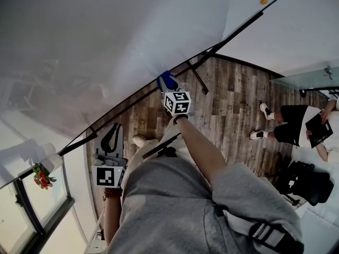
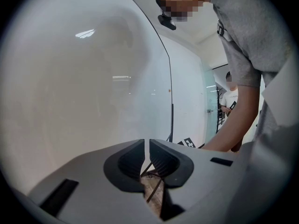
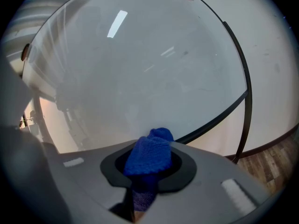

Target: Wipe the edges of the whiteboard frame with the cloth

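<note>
R gripper (image 3: 148, 166), jaws clamped on the blue cloth (image 3: 151, 152), is holding it at the whiteboard frame (image 3: 218, 116) bottom edge, prob. mid-wipe, needing a steady slide along the rail next; L gripper (image 2: 149, 158) is hanging low, jaws nearly together, empty.

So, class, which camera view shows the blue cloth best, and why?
The right gripper view: the blue cloth is large and sharp, clamped in the right hand-held gripper. The head view shows only a small blue patch of it. The left gripper view shows none.
</note>
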`<control>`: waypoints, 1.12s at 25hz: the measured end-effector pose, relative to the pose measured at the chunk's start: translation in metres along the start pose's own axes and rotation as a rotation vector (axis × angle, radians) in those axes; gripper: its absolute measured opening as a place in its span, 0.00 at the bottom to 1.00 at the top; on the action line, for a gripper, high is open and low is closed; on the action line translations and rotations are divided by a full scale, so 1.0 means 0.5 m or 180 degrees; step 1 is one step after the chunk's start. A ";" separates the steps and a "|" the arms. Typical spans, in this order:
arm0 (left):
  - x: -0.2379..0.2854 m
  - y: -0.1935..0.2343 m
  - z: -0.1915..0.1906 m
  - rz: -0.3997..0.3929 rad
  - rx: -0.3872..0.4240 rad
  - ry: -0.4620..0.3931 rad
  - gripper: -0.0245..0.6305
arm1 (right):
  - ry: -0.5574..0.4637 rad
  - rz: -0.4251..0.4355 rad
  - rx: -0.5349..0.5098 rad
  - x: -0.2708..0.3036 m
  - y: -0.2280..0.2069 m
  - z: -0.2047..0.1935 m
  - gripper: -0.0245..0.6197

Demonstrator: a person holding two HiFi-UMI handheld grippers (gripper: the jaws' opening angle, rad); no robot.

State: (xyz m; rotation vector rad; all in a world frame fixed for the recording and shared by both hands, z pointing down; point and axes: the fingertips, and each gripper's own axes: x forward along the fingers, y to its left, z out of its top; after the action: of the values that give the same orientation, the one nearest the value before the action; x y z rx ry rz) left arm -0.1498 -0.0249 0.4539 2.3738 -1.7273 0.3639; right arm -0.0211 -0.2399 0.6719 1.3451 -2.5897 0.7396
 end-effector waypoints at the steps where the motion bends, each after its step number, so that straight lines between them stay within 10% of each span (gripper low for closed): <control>1: -0.005 0.003 -0.002 -0.0008 0.0015 -0.0017 0.10 | 0.0004 0.0014 -0.0005 0.000 0.009 -0.004 0.16; 28: -0.122 0.064 -0.058 0.0052 -0.0034 -0.0019 0.10 | 0.0099 0.0193 0.0040 -0.001 0.181 -0.077 0.16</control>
State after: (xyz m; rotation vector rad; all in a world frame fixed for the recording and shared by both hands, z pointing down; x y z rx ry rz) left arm -0.2006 0.0291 0.4630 2.3571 -1.7478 0.3495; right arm -0.0973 -0.1773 0.6725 1.2532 -2.6163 0.7807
